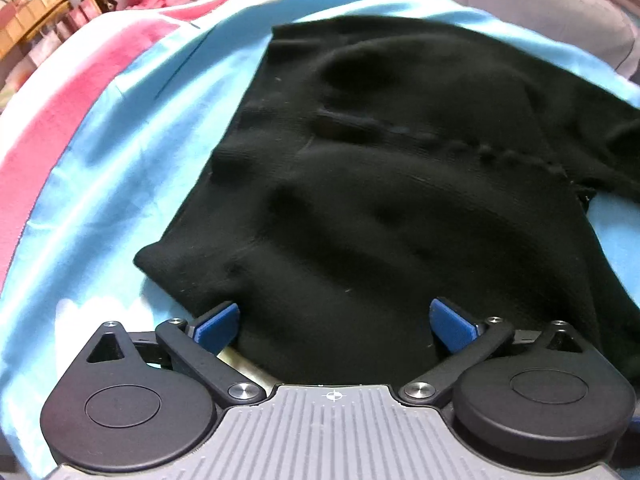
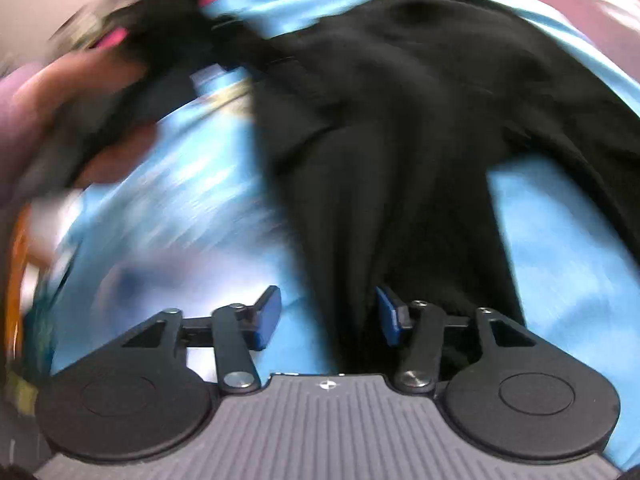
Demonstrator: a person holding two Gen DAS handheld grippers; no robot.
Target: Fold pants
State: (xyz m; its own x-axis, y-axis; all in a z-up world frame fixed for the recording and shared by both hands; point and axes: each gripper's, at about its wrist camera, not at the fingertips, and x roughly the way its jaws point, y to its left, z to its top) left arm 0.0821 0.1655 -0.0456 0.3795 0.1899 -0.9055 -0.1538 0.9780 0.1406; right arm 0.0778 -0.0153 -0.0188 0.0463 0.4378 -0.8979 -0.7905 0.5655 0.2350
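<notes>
1. The left gripper stands released, its blue pads wide apart, with the near edge of the black pants bunched between them.
2. The right gripper is part open; a pants fold lies between its pads, loose as far as the blur shows.
3. The pants spread away over a light blue sheet, with bare sheet on both sides.
4. A pink blanket borders the sheet's far left edge.
</notes>
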